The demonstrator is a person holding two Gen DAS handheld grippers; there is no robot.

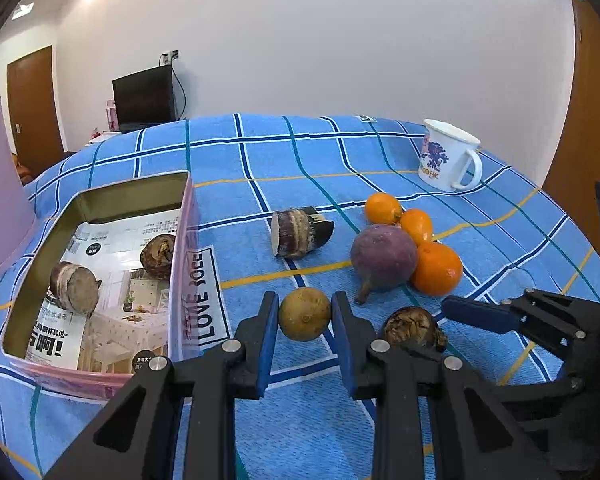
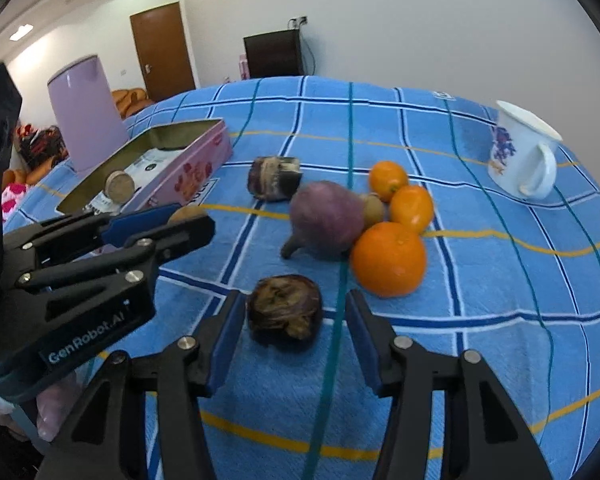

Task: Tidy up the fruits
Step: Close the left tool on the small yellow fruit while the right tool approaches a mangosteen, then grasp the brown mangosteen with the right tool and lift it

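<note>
The left gripper [image 1: 305,320] is clamping a small yellow-brown round fruit [image 1: 305,314] between its blue pads, in the lower middle of the left wrist view. Left of it, the pink tin box [image 1: 184,248] is sitting on the blue checked tablecloth [image 1: 380,148] and is holding two brown cut pieces. The right gripper [image 2: 296,332] is standing apart around a dark wrinkled fruit [image 2: 284,306] in the lower middle of its own view; the left pad looks very near the fruit, the right pad is clearly not touching. Behind it, a purple fruit [image 2: 326,216], three oranges [image 2: 389,258] and a white mug [image 2: 520,156] are lying toward the upper right.
</note>
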